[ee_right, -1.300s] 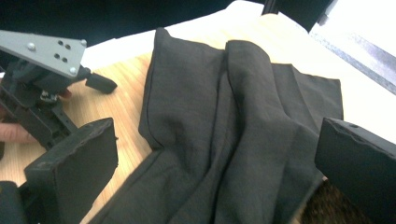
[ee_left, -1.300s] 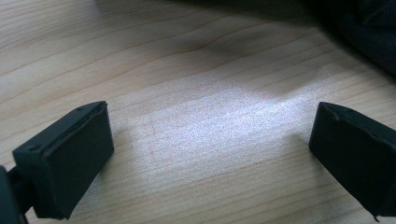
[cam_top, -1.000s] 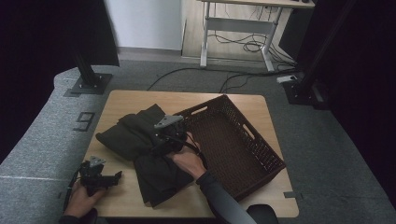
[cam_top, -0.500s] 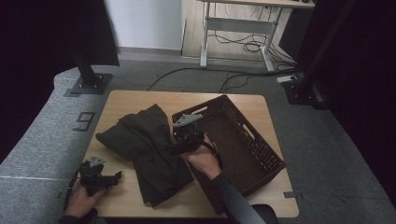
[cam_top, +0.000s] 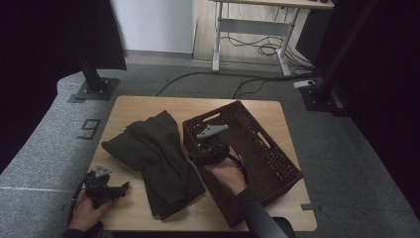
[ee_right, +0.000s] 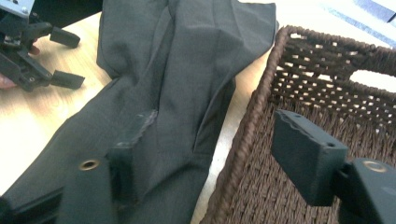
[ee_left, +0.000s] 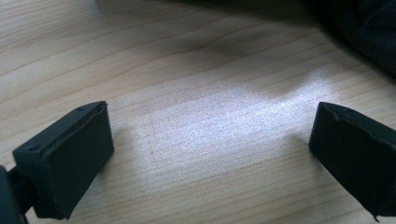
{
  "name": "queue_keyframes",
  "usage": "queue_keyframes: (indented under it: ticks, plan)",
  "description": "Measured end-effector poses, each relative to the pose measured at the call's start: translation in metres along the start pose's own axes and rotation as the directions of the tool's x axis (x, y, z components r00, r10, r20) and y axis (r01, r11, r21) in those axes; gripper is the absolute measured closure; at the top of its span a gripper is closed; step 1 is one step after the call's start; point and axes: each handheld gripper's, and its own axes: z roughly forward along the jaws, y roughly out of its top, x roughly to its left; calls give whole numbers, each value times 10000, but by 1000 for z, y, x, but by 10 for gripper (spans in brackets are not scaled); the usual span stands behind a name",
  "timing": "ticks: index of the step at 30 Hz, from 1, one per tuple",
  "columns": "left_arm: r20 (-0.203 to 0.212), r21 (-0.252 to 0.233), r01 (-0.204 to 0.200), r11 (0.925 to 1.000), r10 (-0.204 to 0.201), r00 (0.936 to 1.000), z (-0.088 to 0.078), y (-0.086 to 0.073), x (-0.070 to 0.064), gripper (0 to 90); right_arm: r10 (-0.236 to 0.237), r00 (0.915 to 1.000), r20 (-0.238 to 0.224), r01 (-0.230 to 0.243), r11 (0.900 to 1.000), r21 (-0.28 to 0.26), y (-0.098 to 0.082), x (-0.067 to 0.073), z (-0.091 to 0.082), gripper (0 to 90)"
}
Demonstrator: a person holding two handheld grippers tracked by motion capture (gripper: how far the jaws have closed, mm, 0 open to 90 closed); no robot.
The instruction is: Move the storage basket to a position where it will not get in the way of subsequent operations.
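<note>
A dark grey garment [cam_top: 153,153] lies crumpled on the wooden table [cam_top: 148,106], left of a brown woven basket [cam_top: 257,158]. My right gripper [cam_top: 197,158] hovers at the basket's near left wall. In the right gripper view its jaws [ee_right: 219,135] have just been closing and straddle the woven rim [ee_right: 252,116]. One jaw is over the garment [ee_right: 187,70], the other inside the basket, and a gap shows on both sides. My left gripper [cam_top: 123,188] rests at the table's front left, open [ee_left: 210,140] over bare wood.
The basket holds nothing that I can see. Bare wood runs along the table's front left and far edge. The left gripper [ee_right: 65,58] lies beyond the garment in the right gripper view. A desk frame and cables stand on the floor behind.
My right gripper has moved right, from over the garment to the basket's left rim, and its jaws have narrowed. The left gripper has stayed in place.
</note>
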Motion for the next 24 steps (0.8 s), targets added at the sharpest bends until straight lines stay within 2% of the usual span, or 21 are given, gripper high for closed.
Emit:
queue_keyframes:
  ticks: [11, 15, 24]
  plan:
    - [-3, -1, 14, 10000, -14, 10000, 0, 0, 0, 0, 235, 9997, -109, -229, 9986, 483, -19, -5, -3, 490]
    - [-4, 5, 12, 10000, -12, 10000, 0, 0, 0, 0, 304, 9990, -317, -282, 9974, 661, -27, -7, -6, 570]
    - [-6, 0, 17, 10000, -17, 10000, 0, 0, 0, 0, 539, 9973, -495, -489, 9941, 966, -39, -9, -10, 688]
